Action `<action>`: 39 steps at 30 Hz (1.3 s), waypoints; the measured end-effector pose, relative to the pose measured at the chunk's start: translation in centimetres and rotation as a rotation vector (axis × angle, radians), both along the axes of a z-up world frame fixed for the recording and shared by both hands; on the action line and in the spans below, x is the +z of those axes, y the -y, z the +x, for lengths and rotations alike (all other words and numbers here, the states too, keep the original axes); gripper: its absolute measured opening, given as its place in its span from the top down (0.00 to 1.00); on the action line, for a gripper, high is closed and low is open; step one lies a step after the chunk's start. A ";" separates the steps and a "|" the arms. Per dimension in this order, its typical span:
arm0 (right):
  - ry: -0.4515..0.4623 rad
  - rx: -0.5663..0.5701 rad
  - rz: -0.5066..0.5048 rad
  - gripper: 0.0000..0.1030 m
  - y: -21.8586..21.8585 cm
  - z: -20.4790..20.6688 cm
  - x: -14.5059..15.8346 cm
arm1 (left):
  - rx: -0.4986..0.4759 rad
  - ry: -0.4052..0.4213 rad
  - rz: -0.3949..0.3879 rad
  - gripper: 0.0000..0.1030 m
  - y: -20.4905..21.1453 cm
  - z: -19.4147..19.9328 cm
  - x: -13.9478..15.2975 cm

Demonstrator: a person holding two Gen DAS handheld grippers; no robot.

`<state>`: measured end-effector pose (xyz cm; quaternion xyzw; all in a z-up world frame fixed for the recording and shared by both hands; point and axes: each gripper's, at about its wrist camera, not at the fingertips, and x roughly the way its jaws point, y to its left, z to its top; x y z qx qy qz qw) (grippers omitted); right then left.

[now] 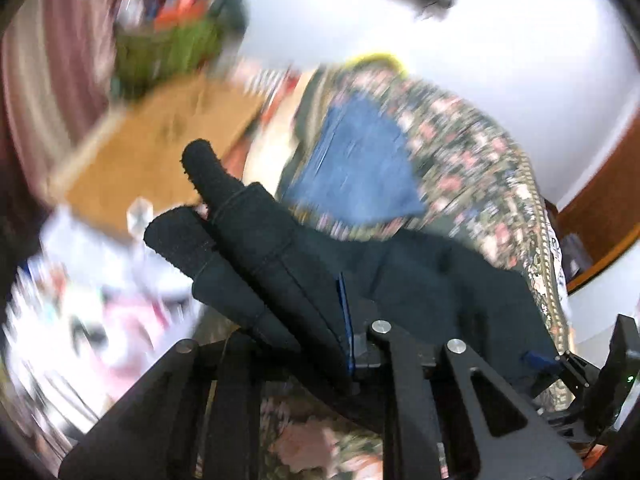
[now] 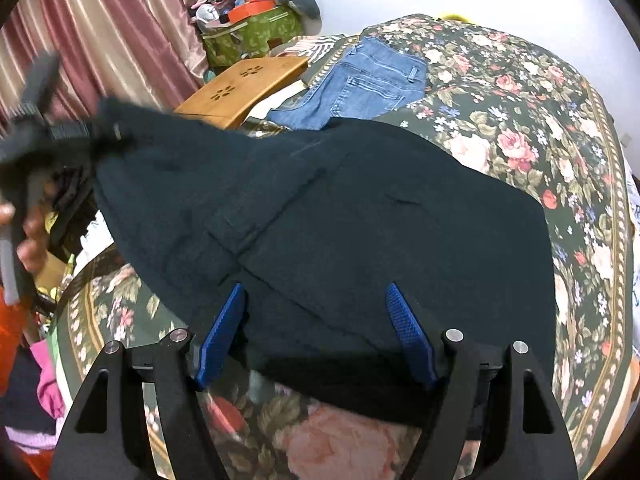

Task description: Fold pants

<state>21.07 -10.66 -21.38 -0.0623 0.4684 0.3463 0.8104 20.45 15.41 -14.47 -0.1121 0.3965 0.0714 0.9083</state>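
Spreading across the floral bedspread (image 2: 520, 128), the dark pants (image 2: 320, 208) fill the middle of the right wrist view, one end lying flat on the bed, the other lifted up and to the left. Nearest the right camera, the right gripper (image 2: 316, 336) stands with its blue pads (image 2: 408, 332) wide apart, released, the near edge of the pants lying between them and grasped by neither. At the left edge of that view the left gripper (image 2: 36, 120) shows blurred, pinching the raised end of the pants, with the person's hand (image 2: 28, 236) below it.

In the left wrist view the left gripper (image 1: 348, 320) is clenched on the pants (image 1: 256, 248), whose bunched cloth drapes over the fingers and hides all but a thin blue strip of pad; rolled folds stick up in front of the lens and block much of the scene.

Beyond the pants, blue jeans (image 2: 360, 84) lie flat on the bed, their near end tucked under the dark cloth. Just left of them stands a wooden tray table (image 2: 244, 88), then a green box (image 2: 252, 32) piled with clutter, and striped curtains (image 2: 100, 32) behind. The left view is heavily motion-blurred, so the things at its lower left cannot be made out.
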 end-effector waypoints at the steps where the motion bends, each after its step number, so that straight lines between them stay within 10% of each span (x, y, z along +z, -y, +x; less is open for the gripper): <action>1: 0.003 0.002 0.002 0.31 0.2 -0.2 0.0 | -0.021 0.033 0.029 0.84 0.8 0.0 1.2; 12: -0.033 -0.099 0.175 0.33 5.8 -1.2 1.5 | -0.392 0.232 0.067 0.86 16.5 3.7 9.0; 24: 0.033 -0.299 0.119 0.32 16.6 -5.1 1.7 | -0.675 -0.142 -0.027 0.84 29.5 7.5 -2.9; 26: 0.019 -0.316 0.124 0.32 17.4 -5.3 1.2 | -0.709 -0.213 0.008 0.77 31.1 7.0 -4.4; 30: -0.001 -0.336 0.144 0.32 17.8 -5.2 0.6 | -0.754 -0.246 0.059 0.27 32.8 5.7 -4.9; 39: 0.015 -0.312 0.165 0.33 16.7 -4.6 0.8 | -0.606 -0.005 0.108 0.00 26.7 8.0 1.0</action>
